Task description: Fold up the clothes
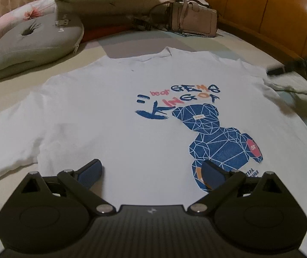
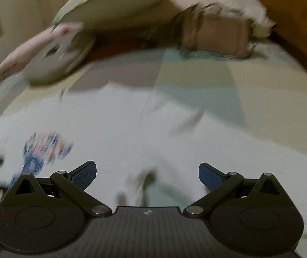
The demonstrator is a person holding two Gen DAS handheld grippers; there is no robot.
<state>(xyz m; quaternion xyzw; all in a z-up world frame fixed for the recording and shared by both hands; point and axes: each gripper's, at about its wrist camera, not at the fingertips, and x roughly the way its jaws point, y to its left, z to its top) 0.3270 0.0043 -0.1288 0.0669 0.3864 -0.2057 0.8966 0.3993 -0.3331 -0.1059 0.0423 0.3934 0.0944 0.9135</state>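
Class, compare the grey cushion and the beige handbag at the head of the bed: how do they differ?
The grey cushion is rounded, with a dimple in its middle; the beige handbag is boxy, with straps. The cushion lies flat at the left; the handbag stands upright further right. Both rest on the bed beyond the white T-shirt.

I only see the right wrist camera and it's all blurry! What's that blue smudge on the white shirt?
Observer: A blue geometric bear print on the white T-shirt.
Operator: Any words on it?
Observer: Yes, "KING OF GEMS" lettering above the bear.
Operator: Where's the other gripper?
Observer: The left gripper is near the shirt's bottom hem, jaws open, holding nothing.
Operator: What's the brown blob at the back?
Observer: A beige handbag with straps, beside the pillows.
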